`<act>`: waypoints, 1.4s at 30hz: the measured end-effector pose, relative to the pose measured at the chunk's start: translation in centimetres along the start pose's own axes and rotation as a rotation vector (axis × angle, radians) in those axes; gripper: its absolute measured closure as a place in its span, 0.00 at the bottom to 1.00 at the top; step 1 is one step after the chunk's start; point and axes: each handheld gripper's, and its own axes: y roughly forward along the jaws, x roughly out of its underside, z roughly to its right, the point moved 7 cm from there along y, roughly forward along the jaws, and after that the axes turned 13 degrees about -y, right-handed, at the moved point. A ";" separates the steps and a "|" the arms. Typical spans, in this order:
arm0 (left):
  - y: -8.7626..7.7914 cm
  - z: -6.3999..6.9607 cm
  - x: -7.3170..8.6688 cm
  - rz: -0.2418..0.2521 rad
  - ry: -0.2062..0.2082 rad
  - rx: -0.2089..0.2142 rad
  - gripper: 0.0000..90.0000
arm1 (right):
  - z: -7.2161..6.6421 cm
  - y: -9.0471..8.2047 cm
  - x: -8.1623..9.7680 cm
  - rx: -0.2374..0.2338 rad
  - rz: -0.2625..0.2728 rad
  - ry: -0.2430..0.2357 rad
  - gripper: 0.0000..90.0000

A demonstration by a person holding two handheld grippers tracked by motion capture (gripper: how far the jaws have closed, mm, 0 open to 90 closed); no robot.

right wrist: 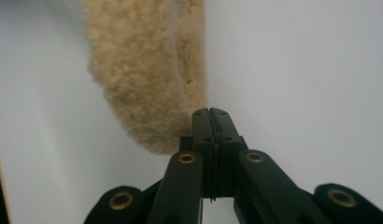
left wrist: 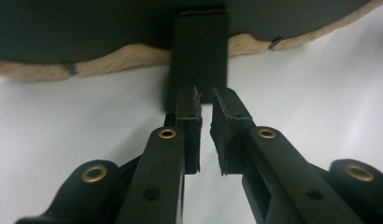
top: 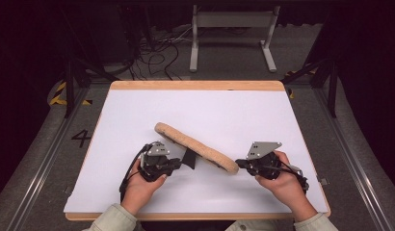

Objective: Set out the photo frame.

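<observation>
Table (top: 138,110) top is a smooth matt white sheet, with a light wood edge showing along the far side. The insole (top: 195,144) has a tan fleecy, woolly top, rough and fuzzy in the right gripper view, and a dark matt smooth underside with a black flat strap-like tab (left wrist: 199,51) in the left gripper view. Left gripper (left wrist: 206,105) and right gripper (right wrist: 210,114) look like black matt plastic, jaws with slightly rough pad edges, and small brass-coloured shiny rivets. Grey flat metal-looking plate (top: 263,148) sits atop the right gripper. Sleeves (top: 113,219) are pale cloth. Floor (top: 41,159) beyond is grey and dull.
</observation>
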 end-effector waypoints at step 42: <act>6.7 2.7 -0.8 0.000 0.044 -0.070 1.00 | 1.9 -1.2 1.7 0.094 0.041 0.105 1.00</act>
